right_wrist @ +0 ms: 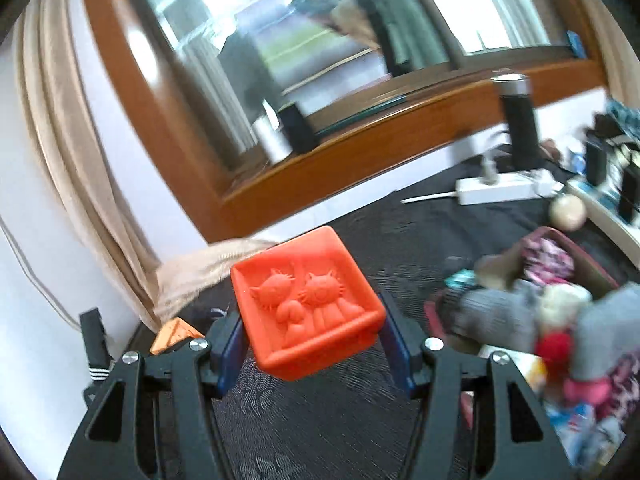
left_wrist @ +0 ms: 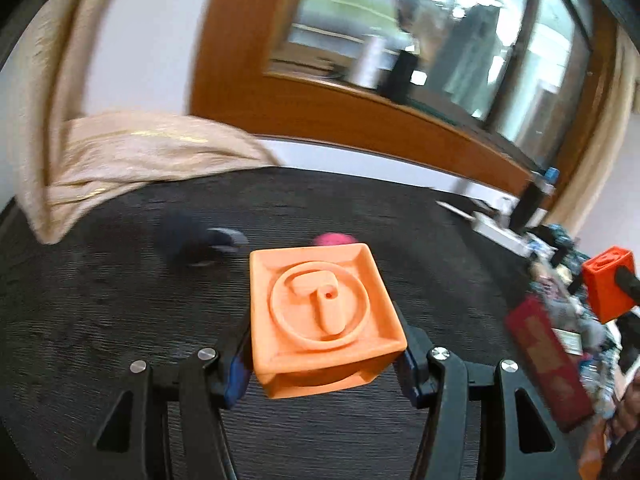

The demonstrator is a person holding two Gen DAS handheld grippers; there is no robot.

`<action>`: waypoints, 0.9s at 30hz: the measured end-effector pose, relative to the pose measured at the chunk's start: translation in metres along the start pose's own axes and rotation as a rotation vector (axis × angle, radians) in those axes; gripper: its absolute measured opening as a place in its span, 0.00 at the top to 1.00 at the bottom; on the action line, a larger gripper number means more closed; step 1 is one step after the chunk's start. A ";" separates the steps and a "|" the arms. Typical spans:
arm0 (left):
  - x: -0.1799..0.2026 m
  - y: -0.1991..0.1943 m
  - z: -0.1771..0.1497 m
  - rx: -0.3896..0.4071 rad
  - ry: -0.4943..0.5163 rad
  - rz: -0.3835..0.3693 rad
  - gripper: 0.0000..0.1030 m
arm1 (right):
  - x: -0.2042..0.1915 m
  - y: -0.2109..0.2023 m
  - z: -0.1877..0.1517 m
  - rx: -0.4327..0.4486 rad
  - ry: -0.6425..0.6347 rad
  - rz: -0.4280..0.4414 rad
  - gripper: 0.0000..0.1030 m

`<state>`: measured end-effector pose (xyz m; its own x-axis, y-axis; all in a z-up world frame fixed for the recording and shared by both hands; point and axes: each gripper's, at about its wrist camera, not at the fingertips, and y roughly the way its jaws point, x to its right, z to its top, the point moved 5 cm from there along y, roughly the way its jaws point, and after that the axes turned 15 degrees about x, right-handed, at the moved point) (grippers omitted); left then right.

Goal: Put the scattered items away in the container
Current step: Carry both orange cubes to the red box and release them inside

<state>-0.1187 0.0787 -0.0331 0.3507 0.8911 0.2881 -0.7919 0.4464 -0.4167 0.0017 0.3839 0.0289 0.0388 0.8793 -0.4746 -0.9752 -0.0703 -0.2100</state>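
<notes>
Dark table [left_wrist: 100,320] lay under both tools. L gripper [left_wrist: 324,364] clamped pale-orange block [left_wrist: 320,312]; R gripper [right_wrist: 312,344] clamped red cat block [right_wrist: 308,308], container [right_wrist: 592,276] far right.

Orange cube [left_wrist: 322,316], embossed ring-and-tab face up, clamped between left jaws, tilted. Red cube [right_wrist: 306,310], two-cats relief up, between right jaws, tilted. Container [right_wrist: 576,276] right of right jaws, heaped with soft items.

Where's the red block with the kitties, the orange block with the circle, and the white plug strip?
Red cat cube [right_wrist: 308,312], right wrist view, embossed top face.
Orange circle cube [left_wrist: 320,308], left wrist view, top face.
White power strip [right_wrist: 504,191], right wrist view, body.
</notes>
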 end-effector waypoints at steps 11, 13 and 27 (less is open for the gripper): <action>0.181 0.004 -0.008 -0.074 0.004 -0.365 0.42 | 0.089 -0.079 0.031 0.131 0.128 -0.058 0.38; 0.215 0.011 -0.008 -0.108 -0.023 -0.447 0.42 | 0.101 -0.091 0.032 0.158 0.168 -0.045 0.38; 0.335 0.017 0.014 -0.162 -0.125 -0.714 0.42 | 0.152 -0.140 0.069 0.318 0.304 0.000 0.38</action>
<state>-0.0214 0.3836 0.0686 0.6855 0.3679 0.6283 -0.3054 0.9287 -0.2105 0.1290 0.5600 0.0454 0.0543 0.6974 -0.7147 -0.9919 0.1200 0.0417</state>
